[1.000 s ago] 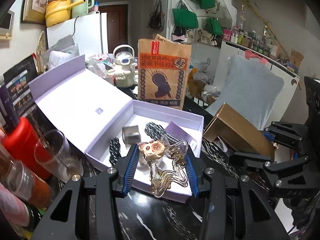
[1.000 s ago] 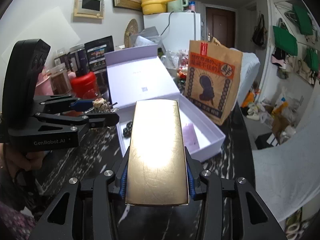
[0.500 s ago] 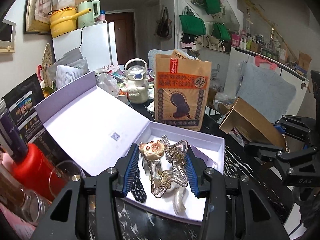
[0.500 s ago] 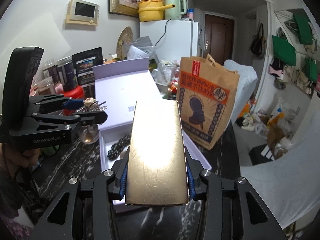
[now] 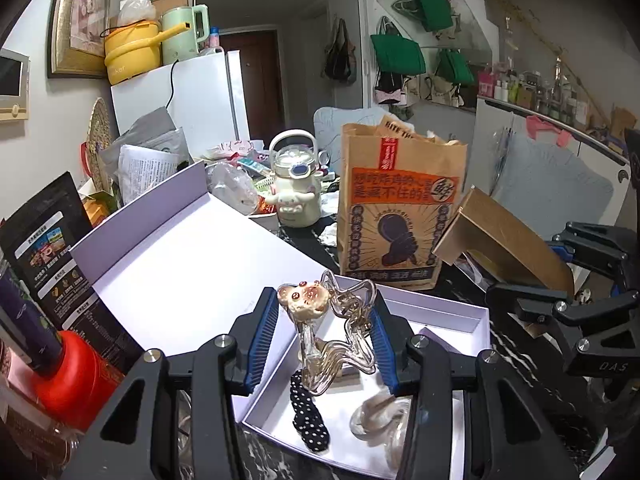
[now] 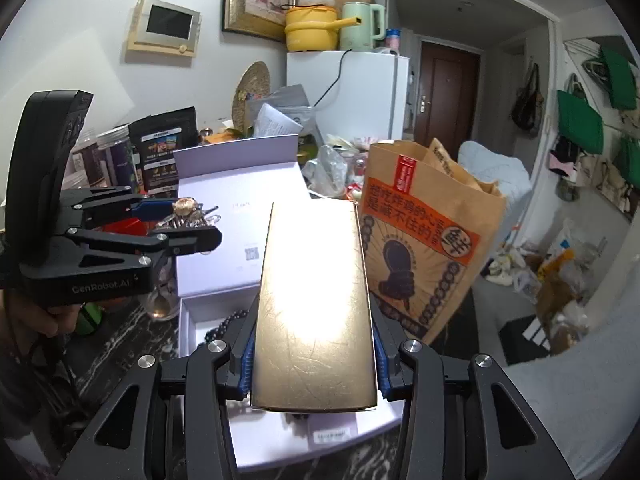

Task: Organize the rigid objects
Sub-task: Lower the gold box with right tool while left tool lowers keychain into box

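— Two grippers in my feeds, both loaded. Biggest thing first: the open lilac cardboard gift box [image 5: 448,312], lid laid back flat toward the left, sits on the dark marbled tabletop [image 6: 120,344].

— What's behind it?

— On my left camera, a tall brown paper takeaway bag with an orange printed panel [image 5: 396,216] stands upright just past the box's far wall. Beside that, a cream cartoon-dog kettle [image 5: 294,184].

— And your right side?

— My right gripper [image 6: 314,364] is clamped on a flat gold rectangular case [image 6: 316,312], blue pads pressing its two long edges. It points forward, above the near right part of the box tray. From the left camera I see that same gold case [image 5: 508,240] held up in the air, right of the bag.

— Left side?

— My left gripper [image 5: 324,340] is pinching a clear wavy glass ornament with a beige bear-like head [image 5: 320,320]. It's upright between the blue pads, head on top, held over the near end of the tray, not touching the floor of the box.

— Anything inside the tray?

— A black beaded bracelet with pale dots [image 5: 308,416] lies on the floor below the ornament, and a clear glass curl [image 5: 376,420] just right of it. I can't tell whether those two touch.

— Left edge?

— A red round lid [image 5: 76,376], near the box's lid.
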Demonstrator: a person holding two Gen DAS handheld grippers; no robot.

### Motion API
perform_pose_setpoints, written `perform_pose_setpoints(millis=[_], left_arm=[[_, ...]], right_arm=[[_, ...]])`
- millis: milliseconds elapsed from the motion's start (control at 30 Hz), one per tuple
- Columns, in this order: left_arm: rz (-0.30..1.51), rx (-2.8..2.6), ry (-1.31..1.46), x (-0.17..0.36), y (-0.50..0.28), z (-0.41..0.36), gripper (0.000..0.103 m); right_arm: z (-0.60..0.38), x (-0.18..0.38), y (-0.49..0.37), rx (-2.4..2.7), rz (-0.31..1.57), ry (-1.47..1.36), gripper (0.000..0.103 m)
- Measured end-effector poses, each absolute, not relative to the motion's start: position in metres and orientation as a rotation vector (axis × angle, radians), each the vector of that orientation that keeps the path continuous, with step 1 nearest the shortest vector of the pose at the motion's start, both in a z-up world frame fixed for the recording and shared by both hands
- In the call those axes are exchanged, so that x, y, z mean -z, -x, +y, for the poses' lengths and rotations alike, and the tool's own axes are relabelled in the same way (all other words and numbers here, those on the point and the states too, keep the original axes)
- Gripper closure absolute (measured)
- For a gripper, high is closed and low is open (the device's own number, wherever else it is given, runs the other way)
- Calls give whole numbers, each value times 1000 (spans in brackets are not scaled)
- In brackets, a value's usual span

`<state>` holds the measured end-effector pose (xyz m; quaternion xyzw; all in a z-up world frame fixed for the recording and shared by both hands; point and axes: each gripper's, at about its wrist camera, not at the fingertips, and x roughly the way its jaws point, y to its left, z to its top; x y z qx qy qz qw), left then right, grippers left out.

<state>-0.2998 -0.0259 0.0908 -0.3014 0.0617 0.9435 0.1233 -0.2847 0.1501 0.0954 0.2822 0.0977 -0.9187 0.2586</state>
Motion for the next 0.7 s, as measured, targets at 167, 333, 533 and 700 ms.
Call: perform_pose_setpoints(millis=[167, 333, 533, 700], left_arm=[[181, -2758, 907, -80, 313, -31, 59], [184, -2749, 963, -66, 326, -33, 59], [183, -2729, 1021, -48, 338, -32, 59], [187, -2714, 1064, -35, 345, -32, 59]], right_arm=[[142, -86, 304, 2471, 273, -800, 59], [137, -71, 320, 2458, 270, -850, 59], [132, -48, 340, 2438, 266, -927, 59], [130, -33, 349, 2418, 262, -979, 59]])
